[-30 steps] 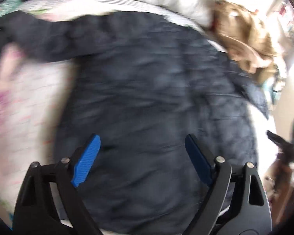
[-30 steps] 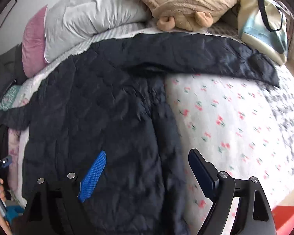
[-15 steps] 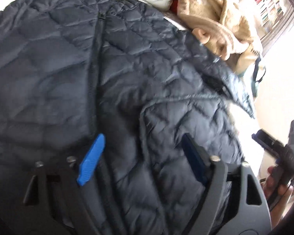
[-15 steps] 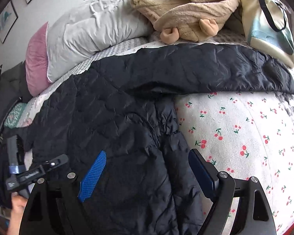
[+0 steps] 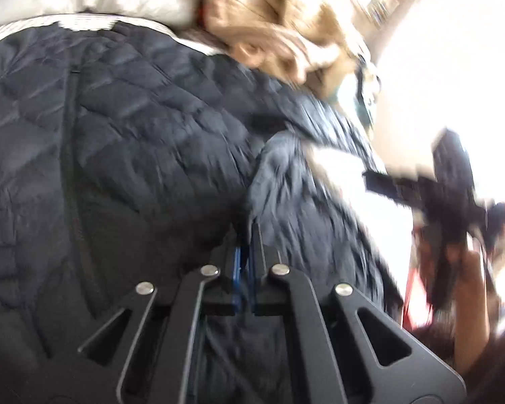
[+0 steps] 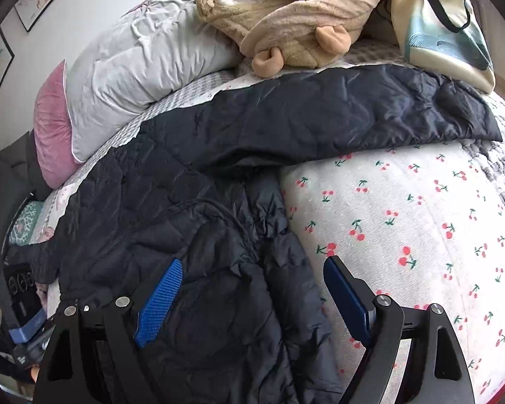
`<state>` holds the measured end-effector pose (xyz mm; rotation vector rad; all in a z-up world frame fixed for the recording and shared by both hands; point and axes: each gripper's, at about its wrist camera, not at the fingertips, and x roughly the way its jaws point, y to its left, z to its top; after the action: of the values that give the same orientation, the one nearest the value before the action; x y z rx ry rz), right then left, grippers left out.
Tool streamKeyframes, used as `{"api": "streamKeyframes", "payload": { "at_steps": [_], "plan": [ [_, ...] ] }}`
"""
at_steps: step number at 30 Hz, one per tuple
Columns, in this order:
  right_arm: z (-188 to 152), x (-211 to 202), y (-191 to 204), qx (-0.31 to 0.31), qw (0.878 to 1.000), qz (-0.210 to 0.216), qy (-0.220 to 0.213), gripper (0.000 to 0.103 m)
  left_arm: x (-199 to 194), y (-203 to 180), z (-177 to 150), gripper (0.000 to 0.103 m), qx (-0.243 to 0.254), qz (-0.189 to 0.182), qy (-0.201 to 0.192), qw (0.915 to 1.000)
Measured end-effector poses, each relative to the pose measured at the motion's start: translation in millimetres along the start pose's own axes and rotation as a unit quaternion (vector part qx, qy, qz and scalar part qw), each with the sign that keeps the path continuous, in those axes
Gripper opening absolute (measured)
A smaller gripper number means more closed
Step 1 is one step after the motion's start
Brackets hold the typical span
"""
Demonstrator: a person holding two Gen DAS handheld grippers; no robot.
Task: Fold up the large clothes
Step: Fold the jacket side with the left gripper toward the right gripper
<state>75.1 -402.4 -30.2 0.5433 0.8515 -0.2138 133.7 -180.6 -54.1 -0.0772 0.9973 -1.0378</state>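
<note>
Left gripper (image 5: 245,252) clamped on jacket (image 5: 134,141) fold; right gripper (image 6: 252,289) wide, hem between fingers, sleeve (image 6: 336,114) at 12 o'clock.

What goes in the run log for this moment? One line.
left tool: shut on jacket | right tool: open above jacket | bed
</note>
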Motion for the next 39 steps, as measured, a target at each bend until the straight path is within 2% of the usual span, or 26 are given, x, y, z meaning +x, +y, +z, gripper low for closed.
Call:
{"api": "streamKeyframes", "payload": {
  "at_steps": [2,3,4,6,8,10,13,15,17,19,21,22,24,26,28,30,32,34,36,39],
  "plan": [
    [1,-3,-2,0.004,1.000,0.005,-0.004,0.087,6,1,-12,0.011,0.019,-0.003,0.071,0.9973],
    [2,-3,-3,0.006,1.000,0.007,-0.005,0.087,9,2,-19,0.016,0.029,0.009,0.107,0.9938],
    [2,-4,-2,0.006,1.000,0.009,-0.006,0.087,9,2,-24,0.017,0.041,0.023,0.125,0.9911],
    [3,-3,1,0.005,1.000,0.013,-0.008,0.087,7,4,-30,0.021,0.042,0.022,0.151,0.9875],
    [2,0,7,0.000,1.000,0.020,-0.005,0.087,-3,8,-28,0.029,0.026,0.028,0.142,0.9892],
    [2,5,15,-0.007,1.000,0.021,0.001,0.087,-17,9,-21,0.046,0.012,0.023,0.103,0.9944],
    [-3,15,31,-0.033,0.999,0.016,0.015,0.087,-24,7,-12,0.050,-0.008,-0.002,0.053,0.9985],
    [-10,27,41,-0.062,0.997,-0.002,0.040,0.087,-18,6,-10,0.054,-0.020,-0.001,0.039,0.9990],
    [-20,44,46,-0.095,0.991,-0.046,0.083,0.087,0,3,-14,0.054,-0.021,0.014,0.060,0.9979],
    [-33,61,43,-0.122,0.981,-0.081,0.127,0.087,23,-3,-26,0.054,-0.002,0.040,0.119,0.9921],
    [-41,61,38,-0.135,0.981,-0.067,0.125,0.087,29,-12,-32,0.056,0.039,0.069,0.128,0.9886],
    [-42,58,36,-0.143,0.980,-0.061,0.123,0.087,28,-17,-33,0.062,0.053,0.076,0.130,0.9872],
    [-44,52,33,-0.151,0.979,-0.052,0.127,0.087,25,-19,-30,0.074,0.041,0.067,0.148,0.9858],
    [-43,42,26,-0.148,0.980,-0.041,0.123,0.087,16,-16,-25,0.078,0.011,0.054,0.149,0.9873],
    [-36,26,12,-0.124,0.986,-0.024,0.110,0.087,3,-12,-18,0.084,-0.014,0.056,0.129,0.9900],
    [-23,9,-7,-0.072,0.994,0.000,0.078,0.087,-11,-9,-8,0.085,-0.030,0.066,0.102,0.9922],
    [-8,-9,-39,-0.001,0.999,0.032,0.031,0.087,-21,-3,-2,0.085,-0.042,0.073,0.090,0.9924],
    [5,-18,-75,0.078,0.996,0.043,-0.009,0.087,-36,10,4,0.085,-0.062,0.092,0.067,0.9916],
    [19,-19,-108,0.141,0.989,0.039,-0.026,0.087,-44,23,9,0.087,-0.079,0.117,0.048,0.9889],
    [37,-18,-149,0.210,0.976,0.031,-0.051,0.087,-57,41,13,0.100,-0.104,0.153,0.030,0.9823]
  ]
}}
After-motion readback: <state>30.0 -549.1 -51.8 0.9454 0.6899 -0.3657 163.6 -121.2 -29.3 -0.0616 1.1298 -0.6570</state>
